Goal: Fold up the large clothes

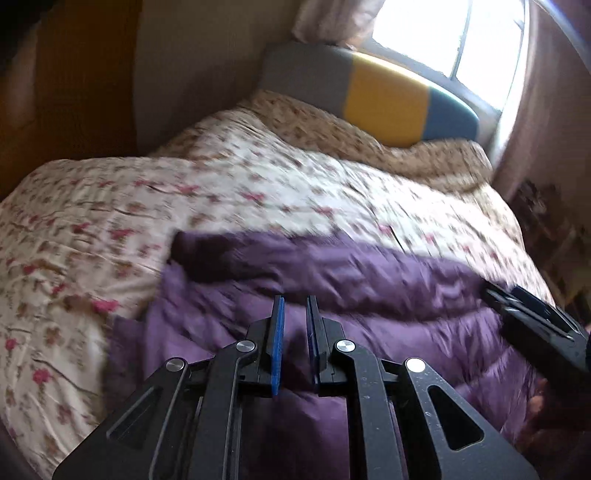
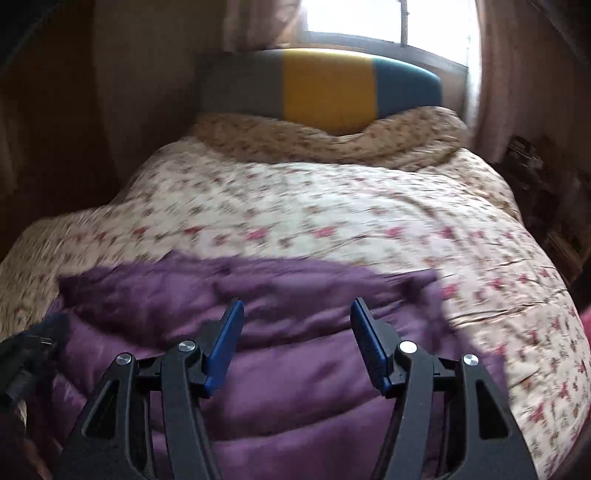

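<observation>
A purple padded garment (image 1: 369, 280) (image 2: 295, 369) lies bunched in folds on the near part of the bed. My left gripper (image 1: 295, 299) hovers over it, its blue pads (image 1: 277, 332) a narrow gap apart, with nothing between them. My right gripper (image 2: 297, 304) stands wide open above the garment's right half, and its blue pads (image 2: 225, 343) hold nothing. In the left wrist view the right gripper (image 1: 532, 314) shows at the right edge. In the right wrist view the left gripper (image 2: 29, 354) is a dark blur at the left edge.
The bed wears a cream floral cover (image 1: 221, 192) (image 2: 295, 206), with a tan floral quilt (image 2: 332, 144) bunched at its head. Behind that stands a grey, yellow and blue headboard cushion (image 1: 384, 99) (image 2: 325, 85) under a bright window (image 1: 443, 33). Curtains (image 1: 546, 110) hang at the right.
</observation>
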Demonstrator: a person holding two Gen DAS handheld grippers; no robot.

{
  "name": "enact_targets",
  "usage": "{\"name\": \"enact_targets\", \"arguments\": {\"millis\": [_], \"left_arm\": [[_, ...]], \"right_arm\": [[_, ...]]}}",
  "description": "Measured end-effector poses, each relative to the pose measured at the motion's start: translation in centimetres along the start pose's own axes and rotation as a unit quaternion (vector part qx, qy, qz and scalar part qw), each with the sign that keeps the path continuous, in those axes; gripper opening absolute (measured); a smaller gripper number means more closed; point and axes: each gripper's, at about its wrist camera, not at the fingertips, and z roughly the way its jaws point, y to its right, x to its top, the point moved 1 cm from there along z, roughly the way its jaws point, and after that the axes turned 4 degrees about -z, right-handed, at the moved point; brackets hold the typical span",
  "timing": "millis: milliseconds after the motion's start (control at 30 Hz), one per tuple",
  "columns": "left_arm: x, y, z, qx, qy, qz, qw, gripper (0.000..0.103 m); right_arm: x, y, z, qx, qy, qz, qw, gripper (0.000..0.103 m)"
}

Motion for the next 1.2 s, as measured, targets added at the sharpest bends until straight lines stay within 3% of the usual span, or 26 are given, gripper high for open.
{"name": "enact_targets", "arguments": {"millis": [167,533,567,667,1000,1200], "left_arm": [[-1.8,0.5,2.1,0.011,-0.013,0.025,0.9996,0.011],[-2.9,0.8,3.1,0.003,-0.011,0.022,0.9997,0.012],[-2.8,0.8,2.8,0.000,-0.010,0.022,0.9997,0.020],[-2.7,1.0,0.8,-0.013,0.005,0.021,0.9997,0.057],[-3.1,-0.4,-4.7,-0.009,0.042,0.017,0.9989,0.058],[-3.8,-2.3,-7.1,0.002,0.054,0.012,0.9985,0.058]], "right_arm": [[-2.0,-2.2,2.9,-0.009,-0.023,-0.033,0.999,0.060],[-3.6,-1.9,5.9,-0.007,-0.040,-0.029,0.999,0.061],[-3.6,-1.9,5.8,-0.006,-0.041,-0.029,0.999,0.061],[-3.4,-1.9,5.8,-0.004,-0.041,-0.027,0.999,0.062],[-2.9,-1.8,5.4,-0.003,-0.045,-0.025,0.999,0.064],[-2.6,-1.7,3.7,0.001,-0.036,-0.025,0.999,0.072]]}}
